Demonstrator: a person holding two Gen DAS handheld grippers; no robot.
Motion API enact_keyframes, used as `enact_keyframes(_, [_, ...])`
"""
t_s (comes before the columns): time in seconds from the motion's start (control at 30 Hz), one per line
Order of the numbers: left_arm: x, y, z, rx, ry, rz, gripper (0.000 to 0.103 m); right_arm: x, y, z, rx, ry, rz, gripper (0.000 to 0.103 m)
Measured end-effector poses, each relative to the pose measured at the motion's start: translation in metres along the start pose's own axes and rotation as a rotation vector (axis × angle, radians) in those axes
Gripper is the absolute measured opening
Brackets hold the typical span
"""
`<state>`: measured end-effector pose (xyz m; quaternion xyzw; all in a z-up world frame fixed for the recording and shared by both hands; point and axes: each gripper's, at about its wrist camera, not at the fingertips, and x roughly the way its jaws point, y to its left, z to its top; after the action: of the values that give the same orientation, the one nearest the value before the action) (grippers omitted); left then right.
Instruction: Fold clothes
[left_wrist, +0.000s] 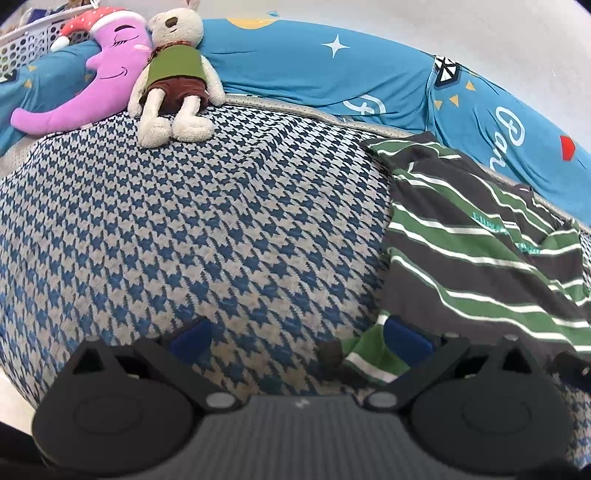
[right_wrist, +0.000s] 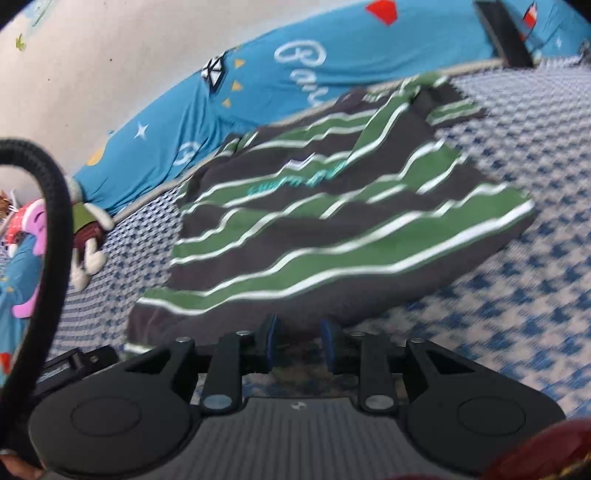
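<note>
A shirt (left_wrist: 480, 258) striped in charcoal, green and white lies spread on the houndstooth bedspread (left_wrist: 207, 229), at the right of the left wrist view. My left gripper (left_wrist: 299, 336) is open wide. Its right blue pad (left_wrist: 406, 338) rests over the shirt's near left corner and its left pad (left_wrist: 192, 336) is over bare bedspread. In the blurred right wrist view the shirt (right_wrist: 332, 206) fills the middle. My right gripper (right_wrist: 299, 341) sits at the shirt's near hem with its pads (right_wrist: 271, 341) a narrow gap apart, and I see no cloth pinched between them.
A cream plush rabbit (left_wrist: 173, 74) and a purple moon plush (left_wrist: 92, 85) lie at the far edge of the bed against a blue printed quilt (left_wrist: 314, 62). A white perforated basket (left_wrist: 26, 40) stands far left. A black cable (right_wrist: 55, 221) loops at the left of the right wrist view.
</note>
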<state>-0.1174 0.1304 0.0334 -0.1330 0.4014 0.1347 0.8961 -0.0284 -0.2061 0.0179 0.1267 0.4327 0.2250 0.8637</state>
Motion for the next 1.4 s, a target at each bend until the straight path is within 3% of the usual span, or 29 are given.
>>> enact_keyframes(0.23, [0.003, -0.006, -0.001, 0.013, -0.008, -0.014, 0.103, 0.019, 0.002, -0.009, 0.108, 0.082, 0.065, 0.034])
enact_keyframes(0.47, [0.008, -0.014, -0.003, 0.037, 0.002, -0.033, 0.103, 0.027, 0.007, -0.008, 0.183, 0.041, 0.074, 0.037])
enact_keyframes(0.5, [0.008, -0.015, -0.003, 0.040, 0.002, -0.034, 0.103, 0.028, 0.010, -0.009, 0.172, 0.031, 0.062, 0.036])
enact_keyframes(0.63, [0.010, -0.017, -0.004, 0.043, -0.001, -0.025, 0.103, 0.032, 0.020, -0.010, 0.112, 0.008, 0.014, 0.015])
enact_keyframes(0.73, [0.009, -0.016, -0.003, 0.042, -0.015, -0.017, 0.103, 0.032, 0.027, -0.012, 0.072, 0.000, 0.003, 0.007])
enact_keyframes(0.8, [0.005, -0.014, 0.000, 0.044, -0.043, -0.009, 0.103, 0.027, 0.031, -0.013, 0.037, -0.007, 0.023, 0.006])
enact_keyframes(0.93, [-0.005, -0.009, 0.005, 0.042, -0.116, 0.028, 0.103, 0.007, 0.035, -0.014, -0.017, -0.019, 0.142, 0.006])
enact_keyframes(1.07, [-0.014, -0.004, 0.008, 0.032, -0.172, 0.051, 0.103, 0.001, 0.045, -0.030, -0.080, 0.052, 0.232, 0.006])
enact_keyframes(1.23, [-0.017, 0.000, 0.009, 0.012, -0.172, 0.036, 0.103, -0.008, 0.057, -0.050, -0.159, 0.140, 0.344, 0.007])
enact_keyframes(1.4, [-0.015, -0.004, 0.007, 0.026, -0.164, 0.029, 0.103, -0.015, 0.066, -0.061, -0.238, 0.136, 0.337, 0.007])
